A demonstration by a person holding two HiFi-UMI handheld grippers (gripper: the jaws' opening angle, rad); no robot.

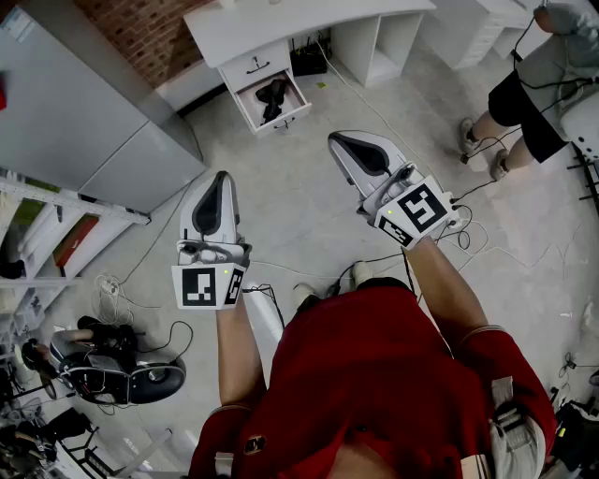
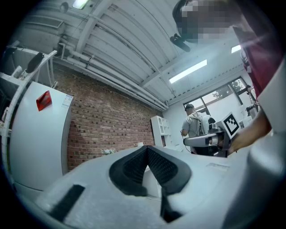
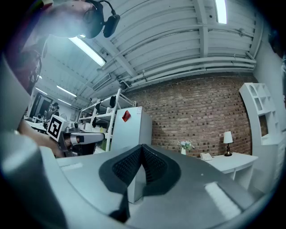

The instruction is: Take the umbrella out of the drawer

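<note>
A dark folded umbrella [image 1: 272, 96] lies in the open lower drawer [image 1: 278, 120] of a white desk [image 1: 281, 23] at the top of the head view. Both grippers hang in the air well short of the desk, about level. My left gripper [image 1: 218, 180] is shut with nothing in it; its black pads [image 2: 134, 167] meet at the tip. My right gripper [image 1: 339, 140] is also shut and empty, with its pads [image 3: 154, 163] pressed together. The drawer does not show in either gripper view.
A grey fridge [image 1: 75, 112] stands left of the desk, with metal shelving [image 1: 42, 224] nearer. Cables [image 1: 487, 234] trail over the concrete floor. Another person [image 1: 533, 84] stands at the right. Equipment [image 1: 103, 360] sits at the lower left.
</note>
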